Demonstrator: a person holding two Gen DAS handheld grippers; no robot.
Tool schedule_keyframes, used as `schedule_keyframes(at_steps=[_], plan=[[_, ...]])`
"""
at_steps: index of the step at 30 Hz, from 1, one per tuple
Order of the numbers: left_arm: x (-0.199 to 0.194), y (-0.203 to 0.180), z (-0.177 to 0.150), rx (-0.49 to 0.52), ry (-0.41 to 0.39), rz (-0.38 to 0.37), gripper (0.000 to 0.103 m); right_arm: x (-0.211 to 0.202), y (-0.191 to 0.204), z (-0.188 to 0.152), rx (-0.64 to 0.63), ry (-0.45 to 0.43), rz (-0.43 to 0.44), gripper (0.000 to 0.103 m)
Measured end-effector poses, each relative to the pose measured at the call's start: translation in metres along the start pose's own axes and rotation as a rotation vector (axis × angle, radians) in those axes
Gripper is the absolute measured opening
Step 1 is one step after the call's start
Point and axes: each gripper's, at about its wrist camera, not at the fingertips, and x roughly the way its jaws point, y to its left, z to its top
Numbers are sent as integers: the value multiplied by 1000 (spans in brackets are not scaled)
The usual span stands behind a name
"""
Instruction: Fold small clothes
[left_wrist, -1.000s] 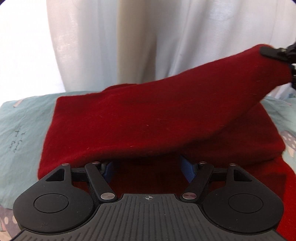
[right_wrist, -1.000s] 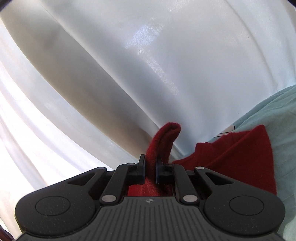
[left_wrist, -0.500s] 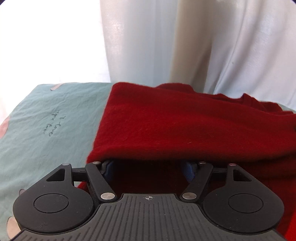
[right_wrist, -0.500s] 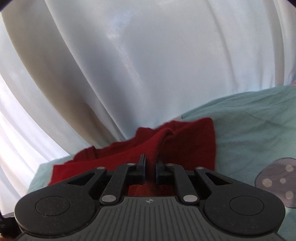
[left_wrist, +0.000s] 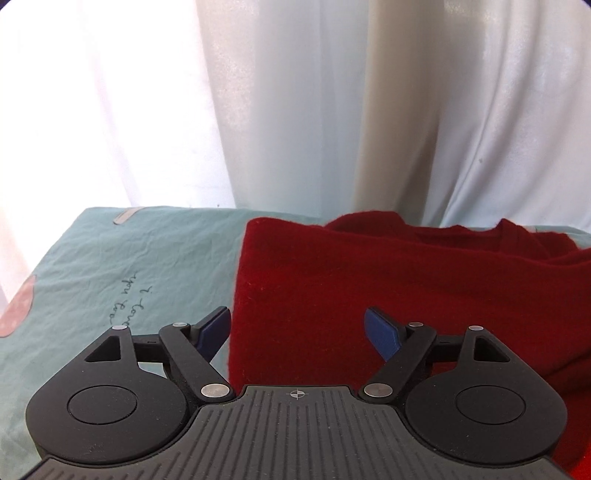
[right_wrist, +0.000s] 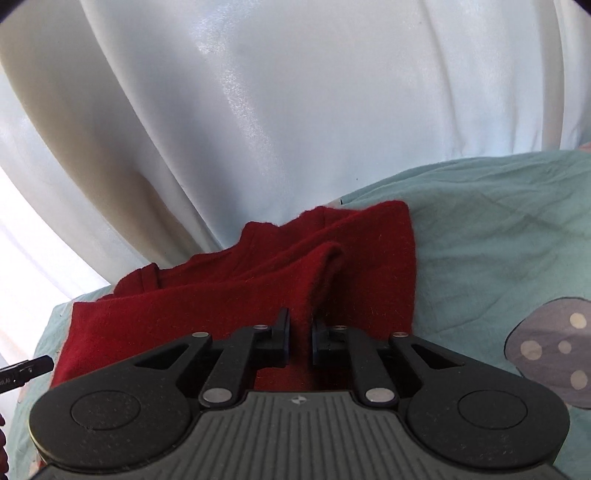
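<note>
Lying doubled over on the pale green sheet (left_wrist: 110, 258), the red sweater (left_wrist: 369, 295) looks soft, thick and limp, so it will sag if held by one point. The right gripper (right_wrist: 301, 328) pinches a raised fold; the left gripper (left_wrist: 297, 328) has just been opening, its jaws empty. Corners or hems give the best hold.

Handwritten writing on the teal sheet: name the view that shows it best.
The left wrist view. There the dark handwriting lies in plain sight on the teal sheet, left of the red garment. The right wrist view shows the sheet with a spotted patch, no writing.
</note>
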Motion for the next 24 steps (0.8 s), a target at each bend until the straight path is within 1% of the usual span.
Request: schedule_keyframes(at_steps=[3, 6, 7, 8, 9, 11, 12, 13, 14, 15, 17, 18, 20, 22, 24], plan=[[10, -7, -5, 26, 4, 24, 85, -4, 6, 0, -59, -44, -58, 9], [24, -9, -14, 44, 43, 38, 85, 5, 3, -2, -80, -23, -120, 10], [29, -8, -17, 50, 48, 53, 85, 9, 1, -5, -101, -16, -135, 10], [34, -7, -20, 53, 64, 70, 86, 11, 2, -8, -125, -30, -143, 10], [37, -3, -22, 40, 72, 71, 89, 12, 2, -9, -144, -39, -150, 11], [38, 6, -22, 4, 81, 60, 92, 12, 2, -8, -152, -33, -152, 16], [36, 8, -22, 1, 86, 60, 92, 10, 2, -6, -149, -30, -163, 23], [34, 9, -22, 6, 85, 63, 92, 6, 3, -4, -145, -35, -182, 26], [33, 8, -21, 16, 83, 66, 92, 1, 4, -3, -147, -49, -205, 26], [31, 8, -20, 26, 81, 70, 91, -4, 6, -3, -155, -65, -224, 30], [28, 6, -20, 32, 79, 69, 91, -14, 12, -2, -175, -107, -249, 30], [27, 6, -20, 32, 82, 70, 91, -16, 15, -2, -187, -117, -247, 30], [24, 5, -19, 26, 76, 65, 91, -19, 24, -4, -209, -120, -218, 30], [22, 1, -16, 28, 75, 53, 91, -16, 34, -7, -246, -105, -177, 29], [22, -2, -13, 38, 71, 55, 91, -9, 42, -11, -288, -87, -162, 27]])
